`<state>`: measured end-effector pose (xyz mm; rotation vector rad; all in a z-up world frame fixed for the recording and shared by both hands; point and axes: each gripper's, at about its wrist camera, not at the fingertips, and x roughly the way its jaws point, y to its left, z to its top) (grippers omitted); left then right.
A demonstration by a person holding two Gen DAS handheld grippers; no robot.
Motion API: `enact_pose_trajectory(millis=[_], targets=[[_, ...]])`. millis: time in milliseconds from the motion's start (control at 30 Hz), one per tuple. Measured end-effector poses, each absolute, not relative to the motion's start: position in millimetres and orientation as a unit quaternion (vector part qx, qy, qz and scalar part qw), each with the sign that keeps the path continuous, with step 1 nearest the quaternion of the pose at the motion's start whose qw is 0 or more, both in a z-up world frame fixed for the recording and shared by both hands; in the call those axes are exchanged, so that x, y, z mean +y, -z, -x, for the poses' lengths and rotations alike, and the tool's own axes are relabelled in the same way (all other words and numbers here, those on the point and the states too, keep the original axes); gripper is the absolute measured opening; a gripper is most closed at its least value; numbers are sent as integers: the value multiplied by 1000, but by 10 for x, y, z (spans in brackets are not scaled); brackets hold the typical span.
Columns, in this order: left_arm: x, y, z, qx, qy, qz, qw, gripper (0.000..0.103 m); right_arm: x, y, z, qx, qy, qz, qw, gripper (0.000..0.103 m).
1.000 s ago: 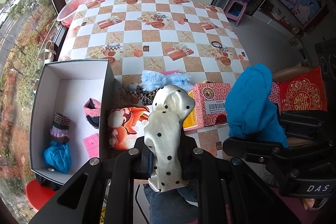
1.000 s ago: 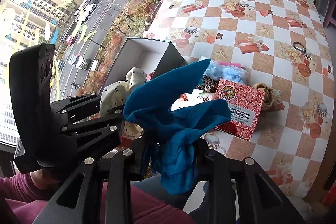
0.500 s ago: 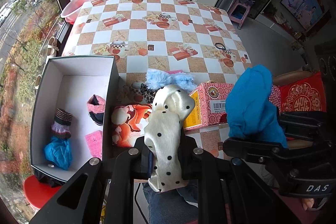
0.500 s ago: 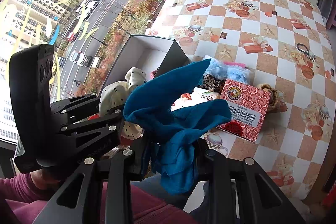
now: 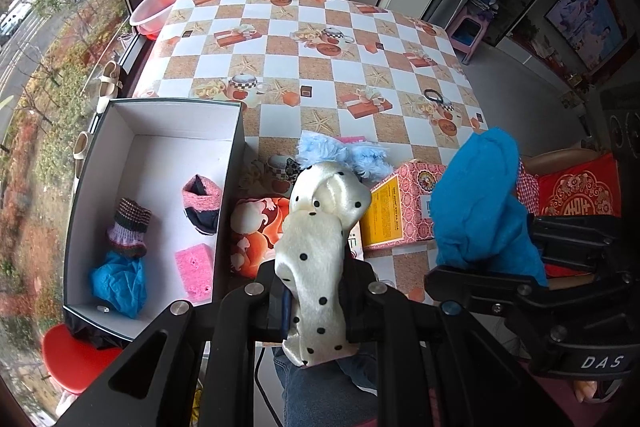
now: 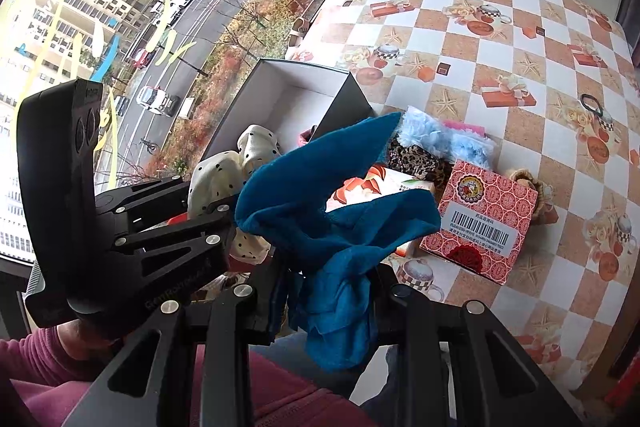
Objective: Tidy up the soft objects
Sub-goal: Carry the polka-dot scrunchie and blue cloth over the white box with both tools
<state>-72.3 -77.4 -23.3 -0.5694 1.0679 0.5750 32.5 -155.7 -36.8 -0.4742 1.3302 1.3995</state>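
Observation:
My left gripper point(image 5: 316, 291) is shut on a cream cloth with black dots point(image 5: 320, 243), held above the table's near edge; the cloth also shows in the right wrist view point(image 6: 224, 171). My right gripper point(image 6: 328, 287) is shut on a blue cloth point(image 6: 320, 203), which also shows in the left wrist view point(image 5: 480, 203). An open white box point(image 5: 120, 131) lies at the left and holds a striped sock point(image 5: 128, 223), a pink and navy sock point(image 5: 202, 201), a pink sponge point(image 5: 194, 271) and a blue cloth point(image 5: 118, 277).
On the checkered table point(image 5: 320, 67) lie a fluffy light-blue cloth point(image 5: 344, 155), a leopard-print piece point(image 6: 416, 159), a red patterned carton point(image 6: 480, 219), an orange flowered pack point(image 5: 256, 227) and a black hair tie point(image 5: 434, 95). A pink basin point(image 5: 172, 3) stands at the far left corner.
Both grippers have moved slightly forward and left toward the box, each still holding its cloth. The box looms larger in the left wrist view.

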Motion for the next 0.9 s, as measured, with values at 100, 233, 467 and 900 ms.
enact_pose_trajectory(millis=[100,233,467,900], targets=[[-741,229,751,493,-269,266,783,19,-1517,364,-305,559,-592,203,543,32],[-688,227,790,490,-273,270,783,19,-1462,364,-282,557,-594,208,541,32],[-575,224,889,482,-287,280,779,19,-1349,363,-237,554,-599,216,536,32],[-164,279,1329,441,-348,338,755,19,-1100,398,-131,550,-608,245,517,32]])
